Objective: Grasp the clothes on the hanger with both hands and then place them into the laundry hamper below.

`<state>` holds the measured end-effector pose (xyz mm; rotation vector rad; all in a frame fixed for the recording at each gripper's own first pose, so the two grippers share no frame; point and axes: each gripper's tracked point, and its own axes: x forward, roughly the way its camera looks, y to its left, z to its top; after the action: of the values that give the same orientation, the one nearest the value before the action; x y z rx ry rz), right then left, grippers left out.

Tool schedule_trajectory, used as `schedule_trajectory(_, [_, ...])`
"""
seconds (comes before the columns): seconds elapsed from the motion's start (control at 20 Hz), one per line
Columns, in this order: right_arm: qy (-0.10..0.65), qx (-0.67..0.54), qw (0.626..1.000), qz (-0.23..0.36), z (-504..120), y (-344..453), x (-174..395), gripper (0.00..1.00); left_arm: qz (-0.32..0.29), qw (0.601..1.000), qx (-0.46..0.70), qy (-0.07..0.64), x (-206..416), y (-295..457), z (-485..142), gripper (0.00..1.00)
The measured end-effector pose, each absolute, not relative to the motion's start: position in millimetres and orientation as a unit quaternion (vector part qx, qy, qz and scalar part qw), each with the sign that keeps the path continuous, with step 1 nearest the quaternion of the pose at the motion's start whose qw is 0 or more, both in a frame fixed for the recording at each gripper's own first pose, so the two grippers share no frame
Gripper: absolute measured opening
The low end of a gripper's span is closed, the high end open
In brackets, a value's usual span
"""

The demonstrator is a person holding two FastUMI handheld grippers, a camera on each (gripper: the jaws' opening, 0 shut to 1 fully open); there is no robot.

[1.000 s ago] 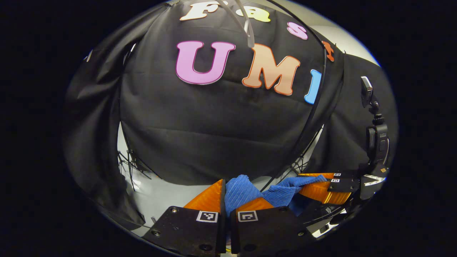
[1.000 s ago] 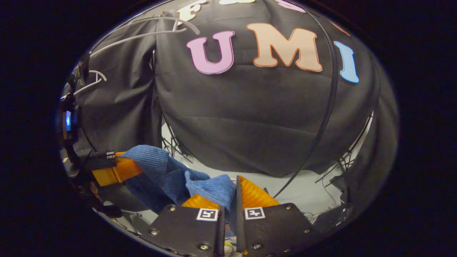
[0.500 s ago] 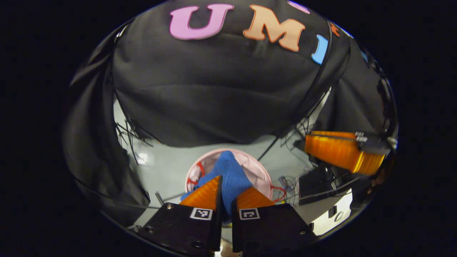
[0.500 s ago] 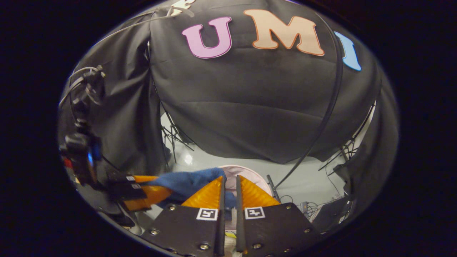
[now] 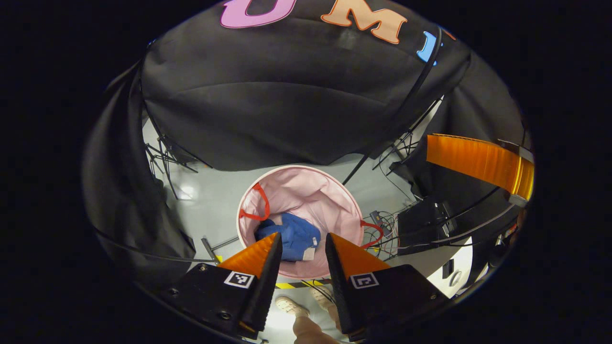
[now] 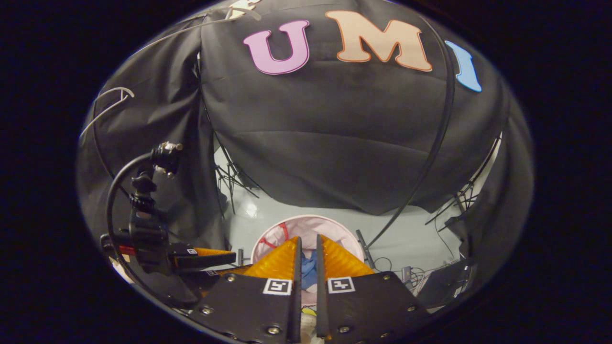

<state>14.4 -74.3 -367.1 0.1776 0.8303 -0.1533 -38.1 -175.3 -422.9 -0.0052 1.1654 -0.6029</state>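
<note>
Finishing: I judge the drop made, for the blue garment [image 5: 292, 235] lies crumpled inside the pink laundry hamper [image 5: 306, 179] on the floor.
Left gripper [image 5: 300, 244]: I hold it above the hamper with its fingers spread apart, nothing between them.
Right gripper [image 6: 306, 248]: its fingers stand nearly pressed together with a thin gap; the blue seen in that gap looks to be the garment down in the hamper, so I judge it pinches nothing.
Hanger [image 6: 107, 105]: a white one hangs bare, high at the left of the right gripper view.
Left to do: little, by my judgement; only drawing both grippers away from the hamper.
</note>
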Motion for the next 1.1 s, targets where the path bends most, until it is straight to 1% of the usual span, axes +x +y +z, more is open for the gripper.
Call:
schedule_trajectory(0.3, [0.393, 0.083, 0.913, -0.072, -360, -75, 16, 0.13, -0.278, 0.815, -0.004, 0.509, -16, -177, -399, 0.59])
schedule_trajectory(0.6, [0.364, 0.078, 0.926, -0.069, -334, -75, 20, 0.13, -0.285, 0.853, -0.031, 0.435, 22, -194, -325, 0.59])
schedule_trajectory(0.8, [0.319, 0.078, 0.942, -0.066, -294, -76, 32, 0.13, -0.291, 0.883, -0.056, 0.364, 53, -211, -258, 0.58])
schedule_trajectory(1.1, [0.209, 0.075, 0.972, -0.071, -189, -86, 49, 0.13, -0.305, 0.915, -0.083, 0.251, 72, -224, -153, 0.58])
